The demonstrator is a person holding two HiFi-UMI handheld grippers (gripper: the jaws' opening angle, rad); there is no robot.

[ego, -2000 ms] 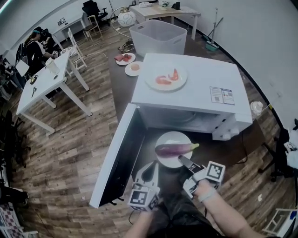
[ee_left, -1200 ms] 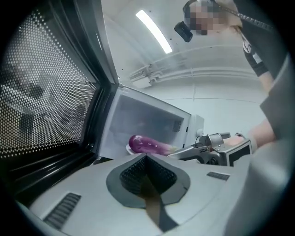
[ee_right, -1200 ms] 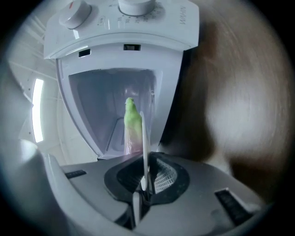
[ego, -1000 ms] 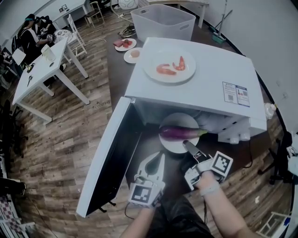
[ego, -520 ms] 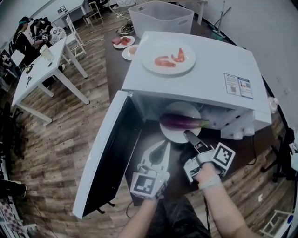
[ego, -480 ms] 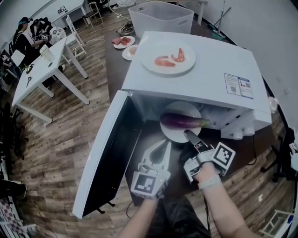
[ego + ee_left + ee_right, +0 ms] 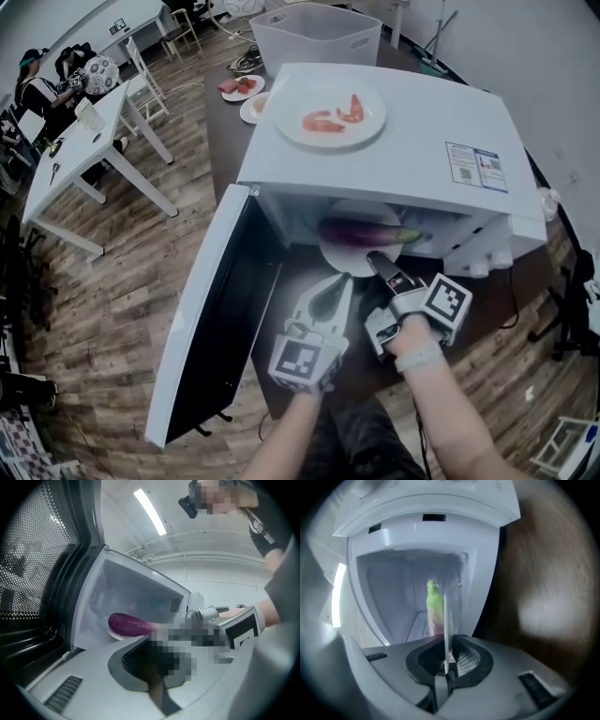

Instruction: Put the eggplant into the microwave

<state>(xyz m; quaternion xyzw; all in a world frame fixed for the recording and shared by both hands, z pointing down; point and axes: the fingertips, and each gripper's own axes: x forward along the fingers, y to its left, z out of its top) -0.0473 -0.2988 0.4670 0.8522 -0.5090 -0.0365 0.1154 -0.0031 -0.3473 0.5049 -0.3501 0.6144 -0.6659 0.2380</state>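
A purple eggplant with a green stem lies on a white plate in the mouth of the white microwave. The microwave's door hangs open to the left. My right gripper is shut on the plate's near rim. In the right gripper view the plate runs edge-on between the jaws, with the eggplant's stem beyond. Those jaws have just eased open slightly, with the rim still between them. My left gripper is shut on nothing, just left of the plate. Its view shows the eggplant inside the cavity.
A plate of shrimp sits on top of the microwave. Behind it are a plastic bin and two small plates of food on the dark table. A white table and a seated person are at the far left.
The plate with the eggplant has moved further into the microwave's opening. Both grippers have advanced towards the microwave along with it.
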